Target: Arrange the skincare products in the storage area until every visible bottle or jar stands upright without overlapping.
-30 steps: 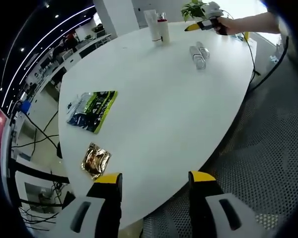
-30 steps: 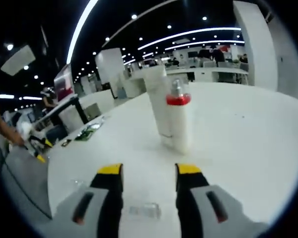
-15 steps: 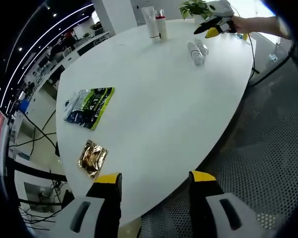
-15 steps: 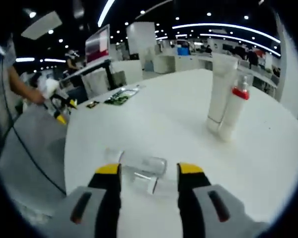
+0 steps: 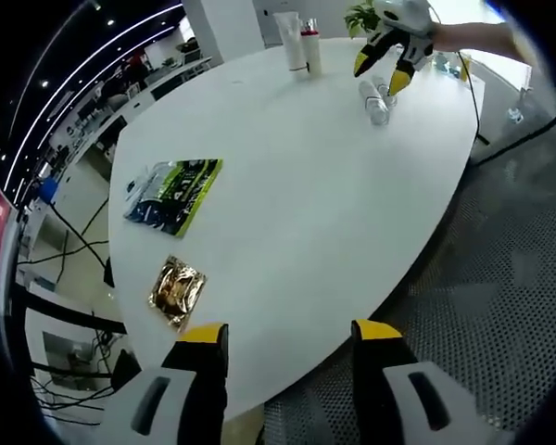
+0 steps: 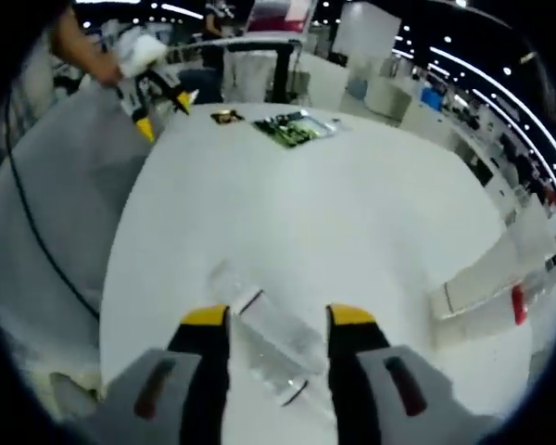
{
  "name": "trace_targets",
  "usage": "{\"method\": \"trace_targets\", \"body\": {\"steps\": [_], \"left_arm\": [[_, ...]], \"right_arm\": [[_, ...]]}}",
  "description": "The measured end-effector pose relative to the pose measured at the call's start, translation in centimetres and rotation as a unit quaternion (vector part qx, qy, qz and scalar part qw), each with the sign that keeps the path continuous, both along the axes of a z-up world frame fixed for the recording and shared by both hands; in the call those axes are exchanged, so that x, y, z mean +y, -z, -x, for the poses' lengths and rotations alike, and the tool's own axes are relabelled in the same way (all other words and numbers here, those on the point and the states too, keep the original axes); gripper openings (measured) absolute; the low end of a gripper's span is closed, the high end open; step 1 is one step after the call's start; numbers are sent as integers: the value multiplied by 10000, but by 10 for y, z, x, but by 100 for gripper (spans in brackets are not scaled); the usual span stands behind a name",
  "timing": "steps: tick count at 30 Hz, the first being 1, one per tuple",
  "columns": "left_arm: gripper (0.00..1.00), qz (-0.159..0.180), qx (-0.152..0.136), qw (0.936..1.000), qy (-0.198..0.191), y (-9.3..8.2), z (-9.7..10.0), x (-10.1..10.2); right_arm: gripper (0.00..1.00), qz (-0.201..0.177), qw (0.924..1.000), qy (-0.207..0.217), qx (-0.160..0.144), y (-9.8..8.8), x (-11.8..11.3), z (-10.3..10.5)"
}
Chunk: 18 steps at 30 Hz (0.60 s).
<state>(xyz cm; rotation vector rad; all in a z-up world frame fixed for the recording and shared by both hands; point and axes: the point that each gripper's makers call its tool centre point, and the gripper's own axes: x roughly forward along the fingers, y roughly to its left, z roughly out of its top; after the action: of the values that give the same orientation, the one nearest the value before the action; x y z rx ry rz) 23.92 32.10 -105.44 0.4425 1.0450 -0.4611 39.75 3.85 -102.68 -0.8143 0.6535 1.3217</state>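
Two clear bottles [image 5: 377, 100] lie on their sides on the white table [image 5: 287, 185], near its far right edge. My right gripper [image 5: 385, 69] hangs open just above them, fingers pointing down. In the right gripper view the clear bottles [image 6: 276, 336] lie between and just beyond the open right gripper [image 6: 278, 320]; I cannot tell if the jaws touch them. A white tube [image 5: 288, 37] and a red-capped bottle [image 5: 309, 48] stand upright together at the far end; the same white tube [image 6: 477, 287] and red cap [image 6: 519, 304] appear at the right. My left gripper [image 5: 287, 338] is open and empty off the near edge.
A green packet [image 5: 171, 193] and a gold packet [image 5: 176, 295] lie flat on the table's left side. A potted plant [image 5: 361, 14] stands behind the bottles. Perforated grey floor [image 5: 500, 278] lies right of the table. The left gripper [image 6: 153, 88], in a person's hand, shows far off.
The right gripper has swung from beside the clear bottles to directly over them, tipping down so its view looks onto them. The left gripper has barely moved.
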Motion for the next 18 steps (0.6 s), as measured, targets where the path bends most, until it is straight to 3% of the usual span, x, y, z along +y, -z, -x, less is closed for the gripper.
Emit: {"method": "trace_targets", "body": {"steps": [2,3,6,11,18], "left_arm": [[53,1,24,10000,-57,1,0,2],[53,1,25,10000,-72,1,0,1],[52,72,161,9998,55,4,5,-3],[51,91,164,9998,-74,5,6,2],[48,33,124,9999,-68,4,4,4]], "right_arm": [[39,358,9991,-201,-66,5,-2,-3],[38,348,9990,-249,-100,5,0,-4],[36,328,9987,-364,168,7,3,-1],[37,893,9928,-648,459,24,-9,9],[36,1225,9873,-956,319,37,-11,9]]}}
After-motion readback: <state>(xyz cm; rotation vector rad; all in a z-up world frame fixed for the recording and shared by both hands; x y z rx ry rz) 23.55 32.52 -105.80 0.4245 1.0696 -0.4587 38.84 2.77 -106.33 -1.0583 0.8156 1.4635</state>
